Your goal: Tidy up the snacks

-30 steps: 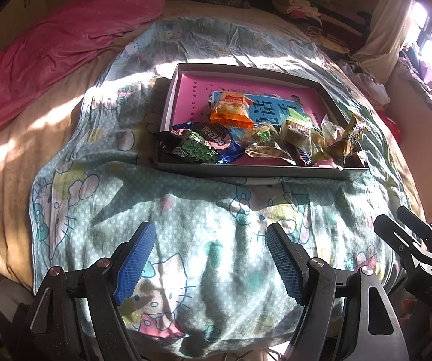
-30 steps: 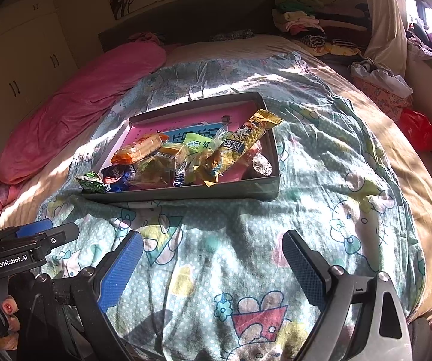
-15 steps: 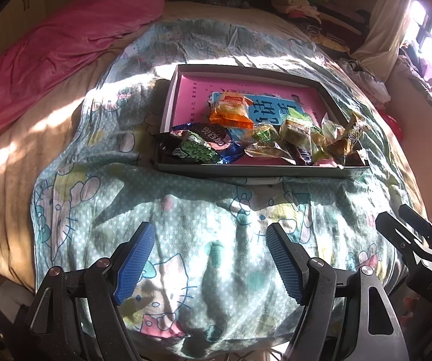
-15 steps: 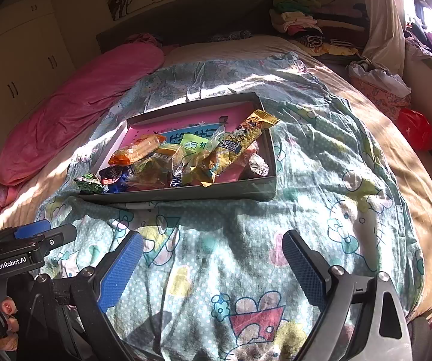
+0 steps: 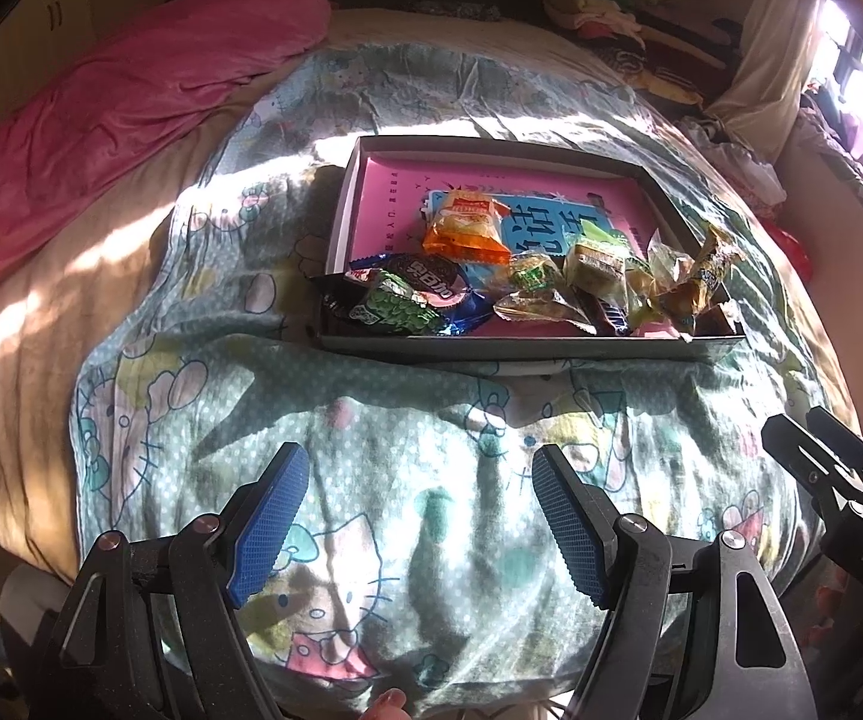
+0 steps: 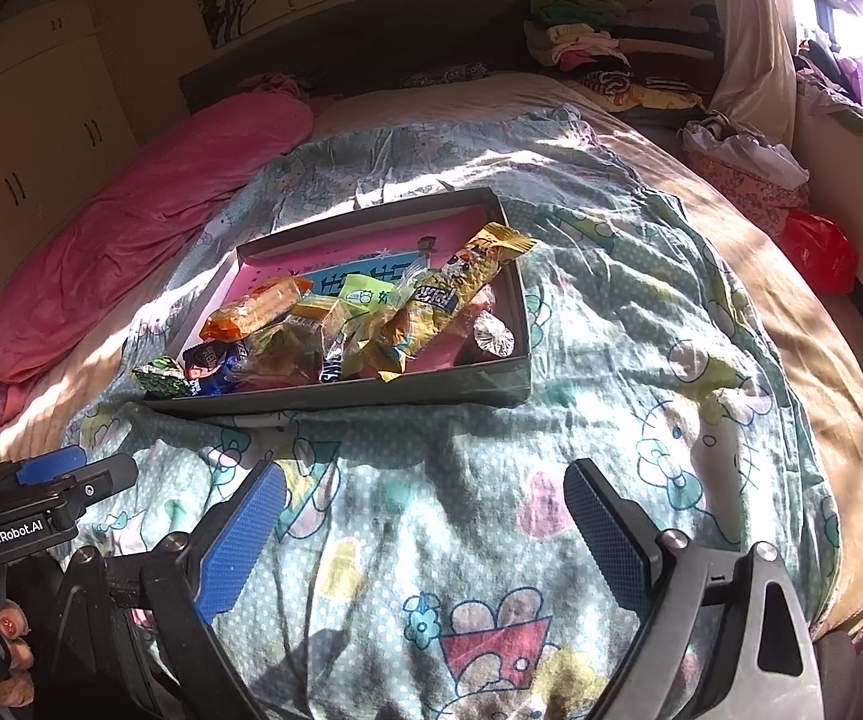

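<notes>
Nearest the left wrist camera, the left gripper [image 5: 416,516] hangs over the bed with its blue-padded fingers [image 5: 266,519] spread apart and nothing between them; only the cartoon-cat blanket [image 5: 371,432] shows in the gap. A fingertip of the person's hand [image 5: 386,707] peeks in at the bottom edge. At the right edge of that view the black frame of the other tool is just visible.

In the right wrist view, the right gripper [image 6: 422,531] is likewise released, its fingers [image 6: 608,531] standing wide over the same blanket and holding nothing. To its lower left, a hand with painted nails [image 6: 8,639] grips the left tool's handle.

Further out, in the middle of the bed, lies a shallow grey box [image 5: 521,351] with a pink lining, resting on the blanket. The snacks [image 5: 551,276] are heaped in its near half: a green packet [image 5: 398,306] and a dark blue-and-pink one [image 5: 425,276] at the near left corner, an orange packet [image 5: 467,228] behind them, clear-wrapped pieces in the middle, and a long yellow packet [image 6: 461,294] leaning on the right wall, its end sticking past the rim. A foil-wrapped round piece [image 6: 494,333] sits in the near right corner.

Beyond the box, a pink quilt [image 6: 149,240] lies rolled along the left side of the bed, and folded clothes [image 6: 581,42] are piled by the headboard.
</notes>
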`<state>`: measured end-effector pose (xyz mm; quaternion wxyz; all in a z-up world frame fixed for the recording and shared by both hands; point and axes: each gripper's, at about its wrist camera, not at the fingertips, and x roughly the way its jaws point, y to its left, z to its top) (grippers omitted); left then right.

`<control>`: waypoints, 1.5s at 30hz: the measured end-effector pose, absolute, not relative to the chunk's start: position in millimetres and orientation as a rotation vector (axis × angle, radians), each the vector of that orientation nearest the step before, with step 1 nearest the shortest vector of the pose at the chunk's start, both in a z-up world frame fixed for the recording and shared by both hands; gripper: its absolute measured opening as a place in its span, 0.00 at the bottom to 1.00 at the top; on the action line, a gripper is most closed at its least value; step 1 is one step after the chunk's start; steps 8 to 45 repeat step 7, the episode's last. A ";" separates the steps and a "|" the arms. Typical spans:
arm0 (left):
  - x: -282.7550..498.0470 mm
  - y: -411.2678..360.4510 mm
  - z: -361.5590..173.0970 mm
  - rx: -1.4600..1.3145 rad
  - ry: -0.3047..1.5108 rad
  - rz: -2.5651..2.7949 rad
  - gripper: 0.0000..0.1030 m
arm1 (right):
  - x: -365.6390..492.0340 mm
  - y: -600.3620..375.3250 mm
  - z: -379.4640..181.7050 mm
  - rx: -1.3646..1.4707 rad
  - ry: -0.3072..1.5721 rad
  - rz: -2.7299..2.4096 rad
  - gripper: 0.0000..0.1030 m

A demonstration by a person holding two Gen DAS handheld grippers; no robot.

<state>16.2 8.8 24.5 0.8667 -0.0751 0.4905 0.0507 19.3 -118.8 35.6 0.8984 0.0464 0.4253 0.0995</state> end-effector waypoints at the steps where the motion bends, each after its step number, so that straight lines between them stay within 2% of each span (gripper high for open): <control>1: 17.6 9.8 24.1 -0.162 1.028 0.106 0.76 | 21.1 -121.3 35.7 0.101 0.878 0.198 0.91; 7: 29.3 42.7 28.6 -0.214 0.974 0.151 0.78 | 39.8 -149.4 37.4 0.122 0.850 0.118 0.92; 45: 29.3 42.7 28.6 -0.214 0.974 0.151 0.78 | 39.8 -149.4 37.4 0.122 0.850 0.118 0.92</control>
